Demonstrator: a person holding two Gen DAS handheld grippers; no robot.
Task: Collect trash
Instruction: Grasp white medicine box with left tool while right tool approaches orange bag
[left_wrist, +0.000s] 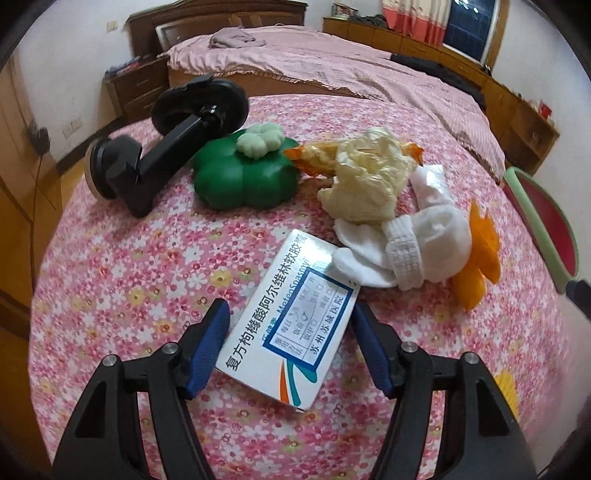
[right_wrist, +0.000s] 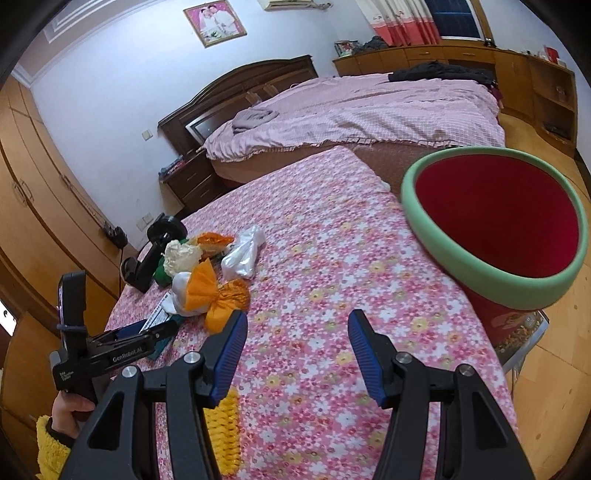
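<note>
Trash lies clustered on the flower-print worktop cover: a flat medicine box, a crumpled cream wrapper, an orange wrapper and a clear plastic bag. A white sock rests on the far corner of the box. A green clover-shaped case and a black suction mount sit just beside the cluster; I judge these not to be trash.

My left hand-held gripper is spread, its blue pads on either side of the near end of the box and not yet pressing. My right hand-held gripper is spread and empty above bare cloth. The watermelon-pattern bin stands at the right edge of the worktop.

Risks from here:
- The box lies flat. Closing too high lets the pads slide over its edges.
- Closing too low may pinch the cloth.
- Lifting the box may drag the sock with it.
</note>
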